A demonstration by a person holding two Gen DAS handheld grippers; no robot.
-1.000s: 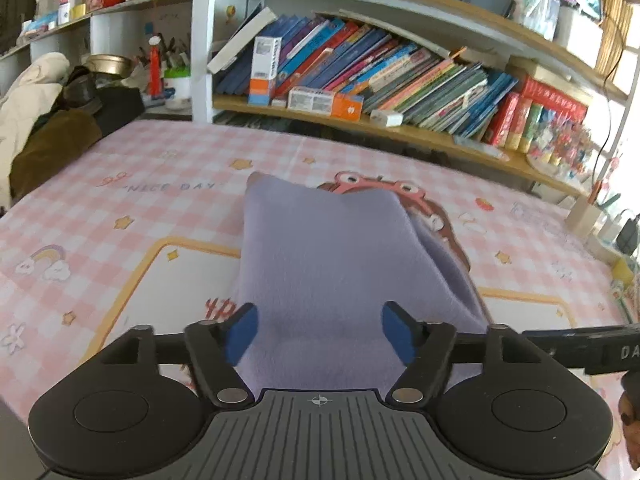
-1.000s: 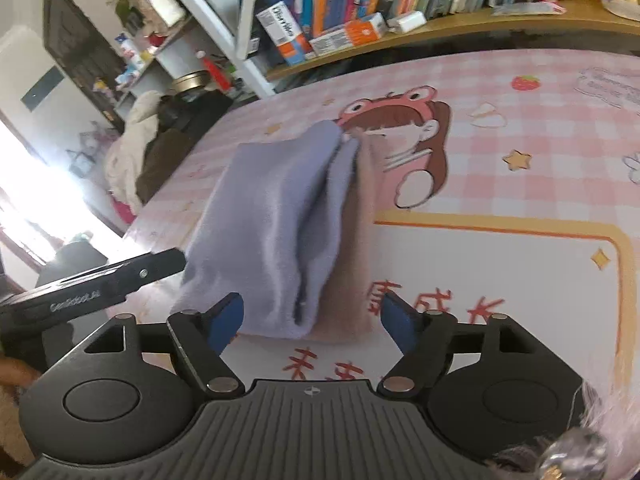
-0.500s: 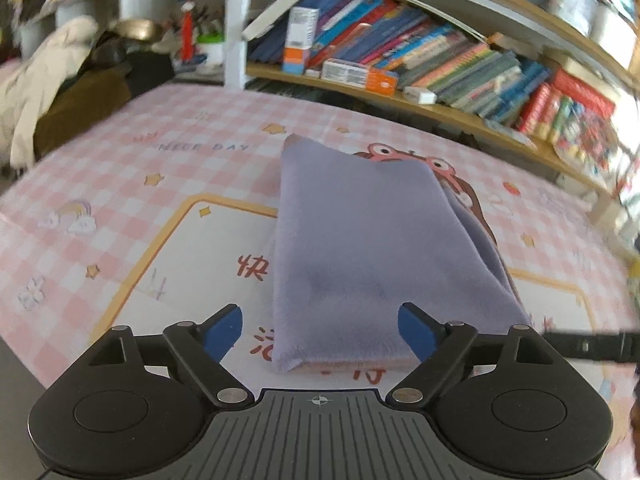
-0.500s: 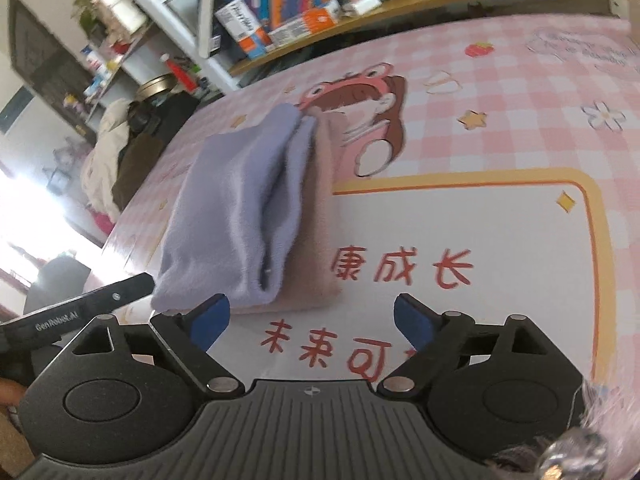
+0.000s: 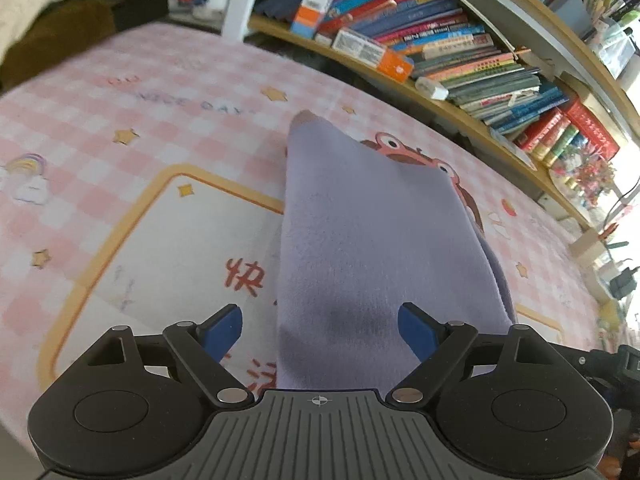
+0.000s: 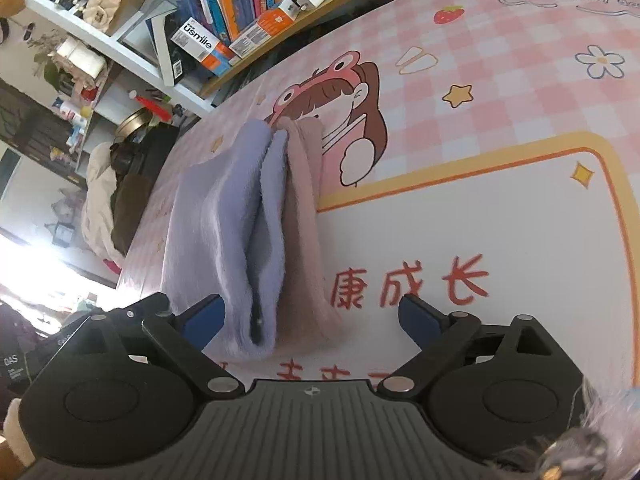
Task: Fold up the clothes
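Soft purple fleece garment (image 5: 376, 248), folded on a pink one (image 6: 308, 240), lies mid-table on the pink checked mat (image 5: 120, 128), so both wide-open, empty grippers, left (image 5: 320, 330) and right (image 6: 310, 314), should press it flat gently and evenly.

Folded cloth (image 5: 384, 248) is showing lavender on top, dusty pink layer (image 6: 306, 232) under it. Table cover (image 5: 120, 128) around the cloth is showing pink-white check, yellow stars, orange-bordered white panel with red characters. Gripper pads (image 5: 416, 330) showing blue, bodies black.
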